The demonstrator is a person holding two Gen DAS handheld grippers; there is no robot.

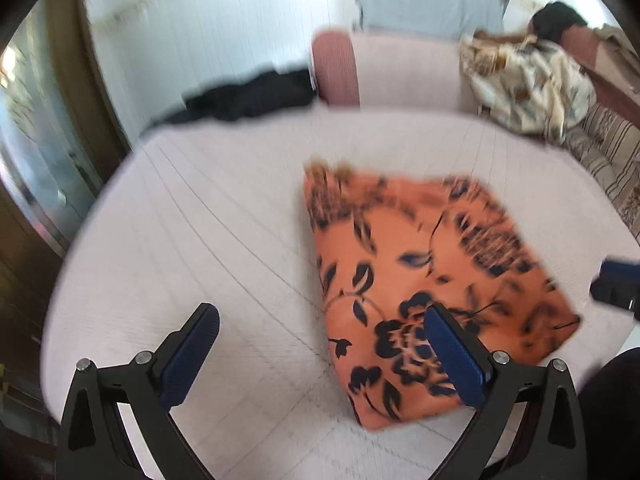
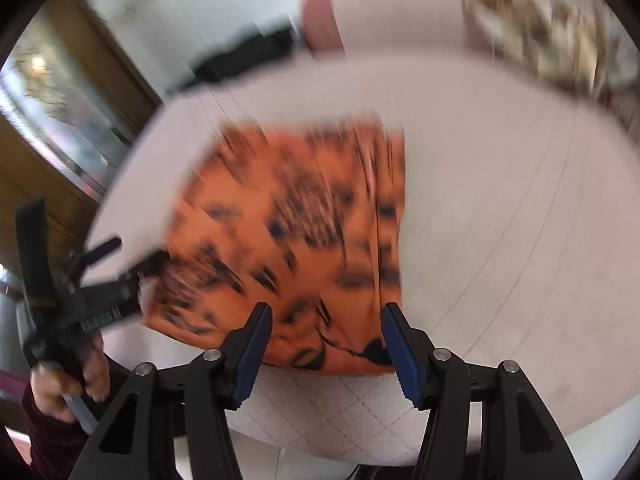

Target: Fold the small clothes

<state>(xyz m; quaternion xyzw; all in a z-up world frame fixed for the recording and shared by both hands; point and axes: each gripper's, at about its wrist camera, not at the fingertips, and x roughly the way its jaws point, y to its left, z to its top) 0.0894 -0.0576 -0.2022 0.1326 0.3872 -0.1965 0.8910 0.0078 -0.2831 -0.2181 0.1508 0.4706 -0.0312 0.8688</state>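
An orange cloth with dark blue flowers (image 1: 420, 264) lies folded into a rough rectangle on a pale quilted surface (image 1: 200, 220). My left gripper (image 1: 322, 310) hangs open above the surface, its right finger (image 1: 452, 352) over the cloth's near left edge and its left finger over bare quilting. My right gripper (image 2: 327, 308) is open over the near edge of the cloth (image 2: 304, 216), with nothing pinched between its pads. The right wrist view is blurred. It shows the left gripper (image 2: 120, 260) at the cloth's left corner, held by a hand (image 2: 68, 384). The right gripper's tip (image 1: 612, 280) shows at the right edge of the left wrist view.
A black garment (image 1: 248, 98) lies at the far edge of the surface beside a pink cushion (image 1: 336, 68). A heap of beige patterned fabric (image 1: 528, 80) sits at the far right on a striped sofa (image 1: 612, 152). A wooden door with glass (image 1: 36, 152) stands at left.
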